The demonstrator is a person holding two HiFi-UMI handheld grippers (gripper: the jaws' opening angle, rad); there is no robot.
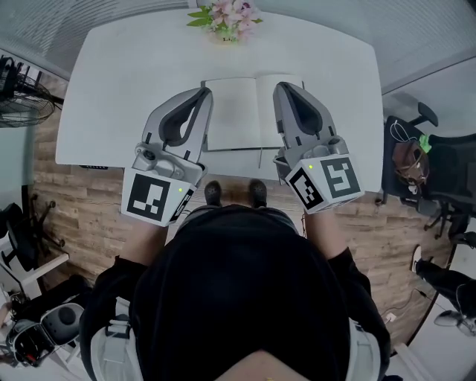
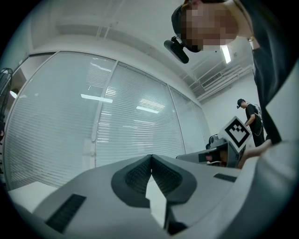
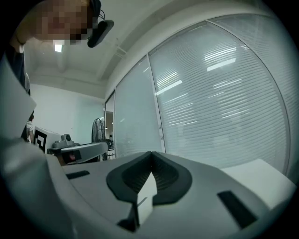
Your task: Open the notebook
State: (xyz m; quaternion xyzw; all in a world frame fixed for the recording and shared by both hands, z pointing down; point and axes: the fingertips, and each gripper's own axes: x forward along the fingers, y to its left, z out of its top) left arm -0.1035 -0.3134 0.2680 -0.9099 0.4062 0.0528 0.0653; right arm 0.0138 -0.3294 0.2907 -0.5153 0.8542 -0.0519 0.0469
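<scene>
at the bottom of the head view the person's black top (image 1: 238, 298) fills the middle, both sleeves reaching up to two grey plastic tools. the left gripper (image 1: 204, 91) rises from lower left toward the centre of the frame, with its black-and-white marker cube (image 1: 154, 196) nearest the camera. in the left gripper view its dark ribbed pads (image 2: 135, 175) are pressed together at the tips, with nothing caught between them. the right gripper (image 1: 280, 88) mirrors it just right of centre. in the right gripper view its pads (image 3: 136, 175) likewise meet tip to tip and pinch nothing.

between the two cubes, a pair of dark shoes (image 1: 213, 192) stands on the brown wood-plank floor (image 1: 74, 216). beyond them lies the white rectangular table (image 1: 126, 82). the pale-paged notebook (image 1: 245, 111) lies open and flat on it, in the centre of the frame close to the table's near edge, showing between the two grippers.

at the table's far edge, top centre, sits a bunch of pink flowers with green leaves (image 1: 227, 16). a black office chair (image 1: 416, 156) stands at the right edge. both gripper views look across at a glass wall with white slatted blinds (image 2: 70, 116).
</scene>
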